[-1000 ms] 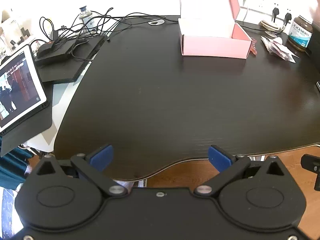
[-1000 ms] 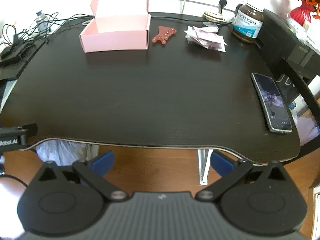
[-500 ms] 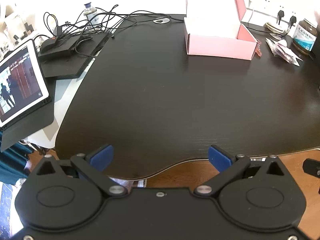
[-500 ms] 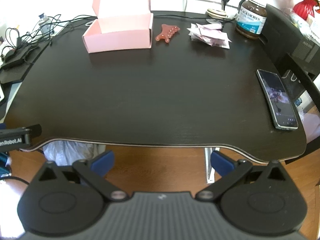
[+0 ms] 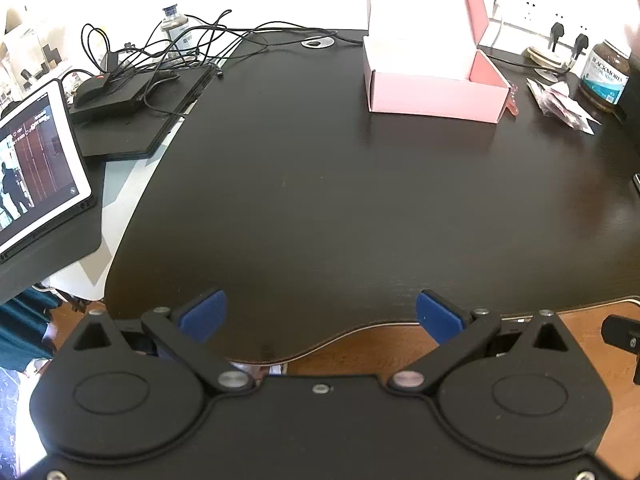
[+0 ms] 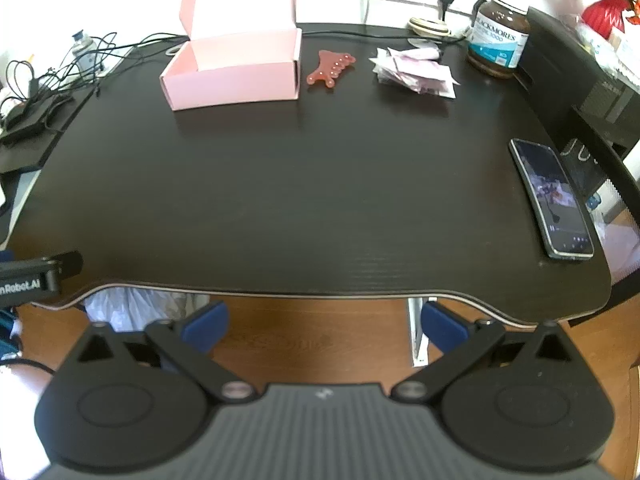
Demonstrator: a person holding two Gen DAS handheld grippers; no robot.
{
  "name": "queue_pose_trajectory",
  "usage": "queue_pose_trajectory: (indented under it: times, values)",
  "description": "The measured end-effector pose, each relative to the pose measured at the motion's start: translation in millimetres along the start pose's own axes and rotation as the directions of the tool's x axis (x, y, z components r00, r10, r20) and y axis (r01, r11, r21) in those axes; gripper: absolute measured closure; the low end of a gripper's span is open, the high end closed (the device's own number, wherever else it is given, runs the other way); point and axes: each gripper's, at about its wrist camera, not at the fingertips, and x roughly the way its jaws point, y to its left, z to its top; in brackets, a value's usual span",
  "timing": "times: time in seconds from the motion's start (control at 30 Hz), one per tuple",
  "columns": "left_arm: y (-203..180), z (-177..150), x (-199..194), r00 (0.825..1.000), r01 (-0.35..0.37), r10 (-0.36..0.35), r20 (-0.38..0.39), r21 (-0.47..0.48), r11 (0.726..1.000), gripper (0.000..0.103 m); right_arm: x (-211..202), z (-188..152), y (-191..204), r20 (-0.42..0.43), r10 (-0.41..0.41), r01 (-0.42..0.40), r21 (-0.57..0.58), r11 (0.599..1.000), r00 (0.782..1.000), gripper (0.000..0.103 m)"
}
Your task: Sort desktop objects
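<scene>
Left gripper (image 5: 320, 314): hung over the near edge of the dark desk (image 5: 360, 200), blue pads spread wide, holding nothing.
Right gripper (image 6: 324, 326): sat just off the desk's front edge above the wooden floor, fingers apart and empty.
Pink box (image 6: 236, 68): stood at the far side of the desk, lid flipped up, inside bare.
Red comb-like piece (image 6: 330, 69): lay just right of the box.
Sachets (image 6: 414, 72): were piled further right, near the brown supplement jar (image 6: 498, 38).
Phone (image 6: 550, 198): lay flat, screen lit, by the desk's right edge.
Tablet (image 5: 34, 164): was propped off the desk's left side, beside tangled cables (image 5: 160, 52).
</scene>
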Motion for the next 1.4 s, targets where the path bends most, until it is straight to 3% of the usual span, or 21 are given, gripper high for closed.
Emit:
queue_pose_trajectory:
  times: [0.5, 1.13, 1.4]
  values:
    - [-1.3, -9.6, 3.7, 0.997, -0.009, 0.009, -0.072, 0.010, 1.000, 0.000, 2.2, -8.1, 7.9, -0.013, -0.026, 0.025, -0.032, 0.999, 1.000, 0.001]
    - [-10.6, -0.6, 2.0, 0.998, -0.008, 0.008, -0.056, -0.005, 1.000, 0.000, 5.0, 7.0, -2.7, 0.035, 0.016, -0.016, -0.017, 1.000, 0.999, 0.001]
    - [-28.1, 19.7, 6.6, 0.998, 0.040, -0.042, -0.036, -0.031, 0.999, 0.000, 8.9, 22.6, -19.0, 0.054, 0.023, -0.022, -0.014, 1.000, 0.998, 0.001]
